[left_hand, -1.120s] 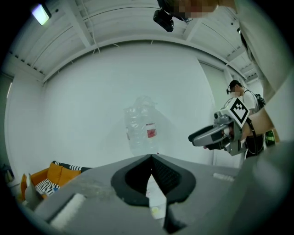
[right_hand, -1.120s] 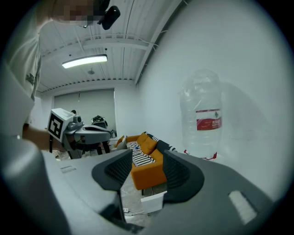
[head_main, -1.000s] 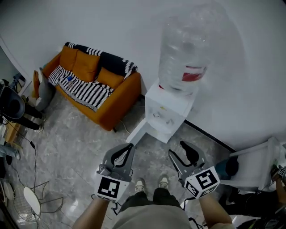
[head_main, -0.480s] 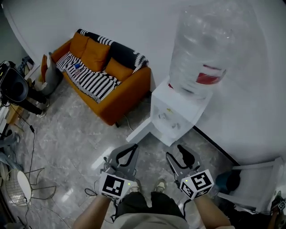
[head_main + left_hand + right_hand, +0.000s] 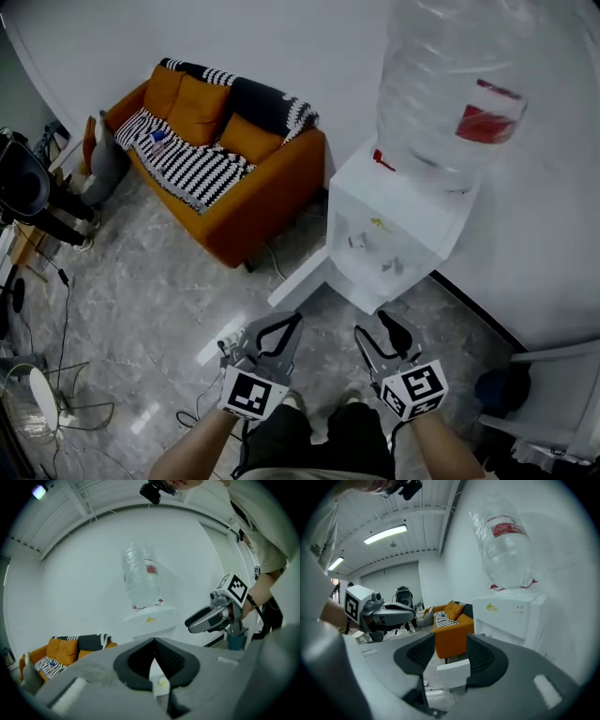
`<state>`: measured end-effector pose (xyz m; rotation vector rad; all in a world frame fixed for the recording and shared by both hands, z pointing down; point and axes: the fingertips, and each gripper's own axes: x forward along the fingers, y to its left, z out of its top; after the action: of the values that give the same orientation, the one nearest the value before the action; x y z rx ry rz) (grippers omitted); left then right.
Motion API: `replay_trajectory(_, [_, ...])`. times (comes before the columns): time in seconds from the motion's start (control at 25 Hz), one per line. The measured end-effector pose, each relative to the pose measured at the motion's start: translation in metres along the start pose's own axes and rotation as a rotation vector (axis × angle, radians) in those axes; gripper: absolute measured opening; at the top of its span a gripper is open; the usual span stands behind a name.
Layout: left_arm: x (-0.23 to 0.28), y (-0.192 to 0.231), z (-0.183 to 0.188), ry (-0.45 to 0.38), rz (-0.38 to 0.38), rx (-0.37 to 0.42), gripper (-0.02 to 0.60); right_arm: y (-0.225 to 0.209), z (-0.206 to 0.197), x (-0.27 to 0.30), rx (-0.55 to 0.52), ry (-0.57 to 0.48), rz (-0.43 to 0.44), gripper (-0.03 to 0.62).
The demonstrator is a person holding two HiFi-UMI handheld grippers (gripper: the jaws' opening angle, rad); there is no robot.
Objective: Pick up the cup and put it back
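Note:
No cup shows in any view. A white water dispenser [image 5: 394,225] with a big clear bottle [image 5: 450,94] stands against the wall ahead; two taps sit in its recess [image 5: 375,253]. My left gripper [image 5: 295,320] is held low in front of the person's legs, pointing at the dispenser, its tips meeting with nothing between them [image 5: 153,640]. My right gripper [image 5: 373,324] hangs beside it, level with it, jaws apart and empty [image 5: 451,639]. Each gripper shows in the other's view: the right gripper [image 5: 201,618] and the left gripper [image 5: 393,609].
A white panel [image 5: 300,281] stands open at the dispenser's foot. An orange sofa [image 5: 225,178] with a striped blanket stands left along the wall. A dark blue bin [image 5: 502,389] and a white frame [image 5: 562,356] are at the right. Cables and stands line the left edge.
Both grippers have sunk lower, side by side. The head view has swung, so the dispenser and bottle sit further right and look bigger. Neither gripper's jaws changed.

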<state>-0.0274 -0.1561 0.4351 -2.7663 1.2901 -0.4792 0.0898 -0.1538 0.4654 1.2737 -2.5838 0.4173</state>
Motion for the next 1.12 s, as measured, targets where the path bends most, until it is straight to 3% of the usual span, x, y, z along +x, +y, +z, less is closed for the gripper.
replay_trajectory(0.52, [0.070,-0.015,-0.183,-0.063,-0.011,-0.019,0.002,-0.060,-0.180,0.082,-0.049,-0.021,-0.067,0.213])
replay_trajectory(0.72, [0.097,-0.024,-0.248,-0.113,-0.021,0.071,0.002,-0.081,-0.253,0.122,-0.091,-0.020,-0.078,0.213])
replay_trajectory(1.0, [0.146,-0.034,-0.325,-0.147,-0.054,0.021,0.002,-0.126,-0.335,0.166,-0.123,-0.017,-0.113,0.213])
replay_trajectory(1.12, [0.164,-0.030,-0.351,-0.183,-0.021,-0.009,0.002,-0.142,-0.364,0.187,-0.139,-0.029,-0.145,0.218])
